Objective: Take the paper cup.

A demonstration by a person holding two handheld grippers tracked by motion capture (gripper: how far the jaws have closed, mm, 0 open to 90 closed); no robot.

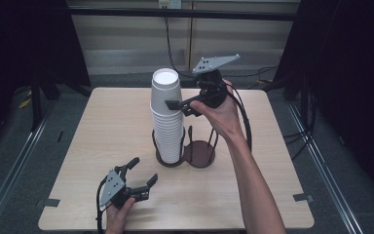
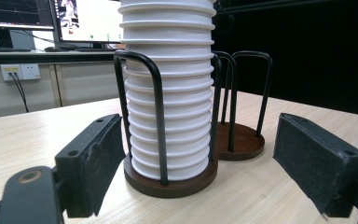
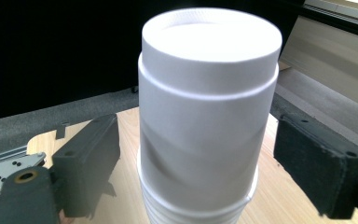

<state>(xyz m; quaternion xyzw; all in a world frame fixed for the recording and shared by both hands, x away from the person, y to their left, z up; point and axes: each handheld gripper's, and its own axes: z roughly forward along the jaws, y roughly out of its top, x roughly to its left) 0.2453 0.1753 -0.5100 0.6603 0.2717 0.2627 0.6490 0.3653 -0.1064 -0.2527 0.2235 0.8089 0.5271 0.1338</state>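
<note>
High view: a pale wood-grain table (image 1: 107,131) stands on grey floor, with black curtains at both sides and light panelled cabinets behind. Near the table's middle sits a dark double holder (image 1: 187,155) of two round bases with thin wire loops; its left bay carries a tall stack of white cups (image 1: 167,117), upside down, and its right bay (image 1: 200,152) is bare. The right gripper (image 1: 175,104) is raised beside the stack's upper part, its jaws spread around the top cup. The left gripper (image 1: 143,173) rests low on the near left of the table, well apart from the holder, jaws apart.

Left gripper view: the ribbed white stack (image 2: 170,98) rises between black wire loops (image 2: 156,112) on a brown disc base. It stands ahead, between the two wide-open padded jaws and not touching them. Monitors and a wall socket sit behind.

Right gripper view: the top cup (image 3: 207,107), smooth and matte with a flat recessed bottom facing up, stands between the separated black jaws, clear of both pads. Table edge and grey floor lie below.
</note>
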